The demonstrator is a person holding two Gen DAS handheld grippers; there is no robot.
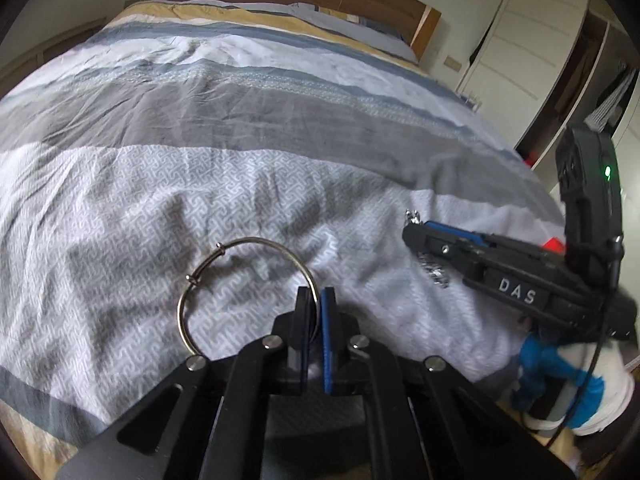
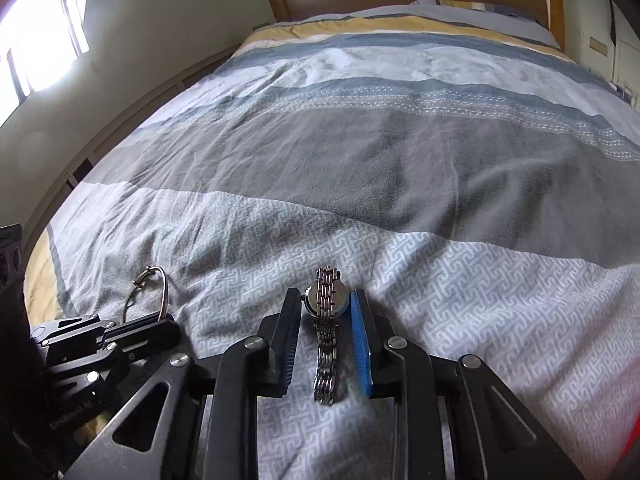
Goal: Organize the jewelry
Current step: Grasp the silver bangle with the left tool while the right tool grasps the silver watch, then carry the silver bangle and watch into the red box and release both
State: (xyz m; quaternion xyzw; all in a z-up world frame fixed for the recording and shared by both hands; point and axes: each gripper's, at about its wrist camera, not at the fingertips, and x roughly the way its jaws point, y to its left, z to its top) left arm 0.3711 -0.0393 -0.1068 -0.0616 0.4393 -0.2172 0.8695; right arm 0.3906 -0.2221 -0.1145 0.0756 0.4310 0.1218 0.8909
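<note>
Both tongs down at the bed (image 2: 360, 140).
Left tongs (image 1: 316, 300) pinch the wire bangle (image 1: 244, 292)'s rim; right tongs (image 2: 326, 300) clasp the wristwatch (image 2: 327, 320); both angle downward.

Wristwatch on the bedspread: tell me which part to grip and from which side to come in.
Grip the wristwatch across its round case, one pad on each side edge, coming from above along the band. It lies flat, band running lengthwise between the right gripper fingers, so the case is probably the firmest part.
</note>
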